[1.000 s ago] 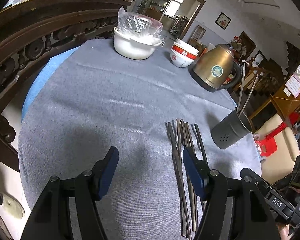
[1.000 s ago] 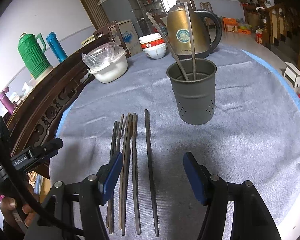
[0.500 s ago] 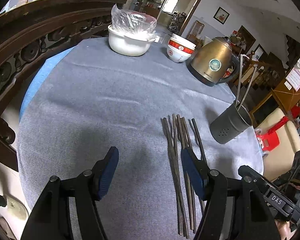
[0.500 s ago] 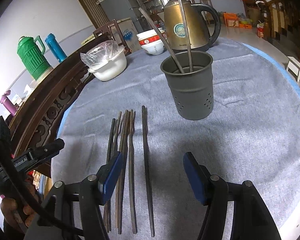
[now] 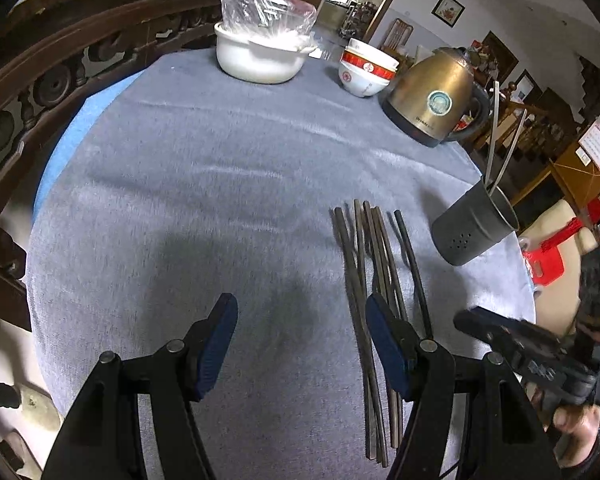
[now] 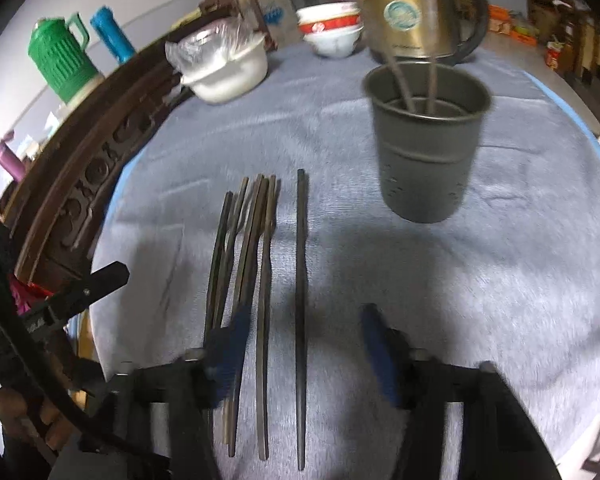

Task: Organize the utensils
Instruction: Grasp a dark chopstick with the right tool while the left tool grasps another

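- The bench (image 5: 220, 168) under its grey cloth lies bare ahead and to the left of the left claw (image 5: 298, 344); its round edge curves off past the carved wooden rail (image 5: 80, 72) on the far left
- Ahead of the right claw (image 6: 304, 350), open cloth runs up to the metal holder (image 6: 426, 140), which stands ahead and to its right with two long utensils upright in it; beyond the holder sit the kettle (image 6: 412, 12), the stacked bowls (image 6: 330, 32) and the white pot (image 6: 228, 70) under plastic
- The left claw points steeply down over the cloth, its jaws wide with nothing between them; the bundle of chopsticks (image 5: 374, 280) lies by its right finger
- The right claw also tilts downwards, its jaws closing; the single dark chopstick (image 6: 300, 280) lies between them, apart from both pads, and the bundle passes under its left finger (image 6: 230, 354)
- Against a second ago, the right claw's jaws stand narrower and the holder looms larger and nearer, the picture blurred; the left claw's gap is unchanged, and the right claw's body (image 5: 512, 344) now juts in at its lower right
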`<state>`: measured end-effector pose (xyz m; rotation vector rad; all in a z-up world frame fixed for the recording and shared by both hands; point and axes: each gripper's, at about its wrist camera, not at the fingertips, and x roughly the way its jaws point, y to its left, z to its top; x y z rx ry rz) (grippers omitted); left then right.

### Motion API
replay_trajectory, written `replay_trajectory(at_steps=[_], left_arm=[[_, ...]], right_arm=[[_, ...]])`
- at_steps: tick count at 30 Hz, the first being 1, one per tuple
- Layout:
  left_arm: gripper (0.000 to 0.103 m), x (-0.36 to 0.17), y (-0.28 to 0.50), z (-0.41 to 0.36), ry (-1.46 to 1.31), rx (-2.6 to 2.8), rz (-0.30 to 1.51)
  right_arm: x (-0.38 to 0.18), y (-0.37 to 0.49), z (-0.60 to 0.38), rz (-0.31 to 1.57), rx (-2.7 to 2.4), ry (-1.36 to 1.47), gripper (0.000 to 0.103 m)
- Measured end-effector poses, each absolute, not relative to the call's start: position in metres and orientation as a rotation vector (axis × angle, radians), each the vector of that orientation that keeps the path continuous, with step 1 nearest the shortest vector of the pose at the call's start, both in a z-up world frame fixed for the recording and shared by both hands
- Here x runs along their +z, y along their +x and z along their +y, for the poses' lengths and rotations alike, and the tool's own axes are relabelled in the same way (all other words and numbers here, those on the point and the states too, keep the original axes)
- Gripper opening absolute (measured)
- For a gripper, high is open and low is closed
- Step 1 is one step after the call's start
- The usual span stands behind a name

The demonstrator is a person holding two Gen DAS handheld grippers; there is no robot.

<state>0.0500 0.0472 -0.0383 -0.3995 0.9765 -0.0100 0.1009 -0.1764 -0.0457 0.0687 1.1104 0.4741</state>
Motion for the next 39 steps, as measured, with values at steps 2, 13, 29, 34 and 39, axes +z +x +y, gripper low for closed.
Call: replay_trajectory(at_steps=[2,13,29,34,39], left_arm=[[0.067,-0.04,0.05,0.048,-0.402,-0.012,0.983],[0.067,-0.051,0.056,0.048,-0.417,-0.046,1.056],[0.044,-0.067,0.129,0.014,-0.474,-0.035,1.295],[0.024,-0.074,0.143,0.003,-0.461,-0.018,1.359],[0.01,-0.083,0.149,0.0,-0.471,-0.01,1.399]], right_arm=[[-0.051,0.11,-0.168,1.139,0.47,0.046,0.037],[-0.08,0.149,-0.137,1.291,0.451,-0.021,0.008],[-0.088,0.139,-0.183,1.281,0.458,0.083,0.007],[-0.087,0.136,-0.194,1.272,0.487,0.11,0.007],[-0.088,0.134,-0.202,1.268,0.51,0.129,0.007]])
